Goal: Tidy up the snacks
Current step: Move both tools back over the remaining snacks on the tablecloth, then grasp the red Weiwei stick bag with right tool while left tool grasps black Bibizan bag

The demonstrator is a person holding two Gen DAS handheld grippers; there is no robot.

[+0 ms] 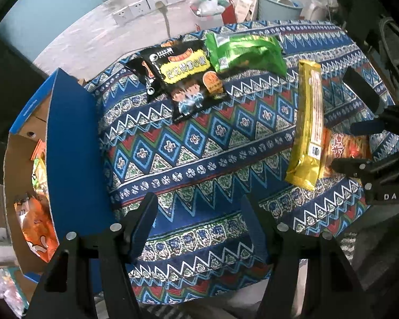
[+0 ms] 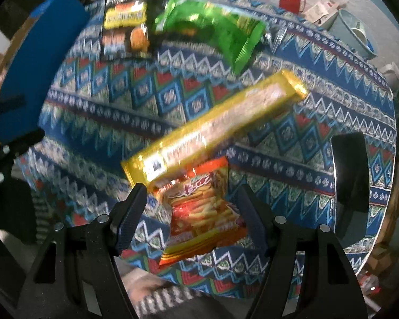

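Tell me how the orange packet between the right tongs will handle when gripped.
The orange packet looks puffy and crinkly, so it will probably squash and feel light. Its glossy film may slip. One end lies under the gold packet, which may shift as it lifts.

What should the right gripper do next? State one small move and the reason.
Probably lower the right gripper a little further and close on the orange snack packet. Its jaws stand open, with the packet between them and not yet pinched, one end tucked under the gold packet; the cardboard box already holds snacks.

4 packets lie flat: black beside green, long gold overlapping orange.
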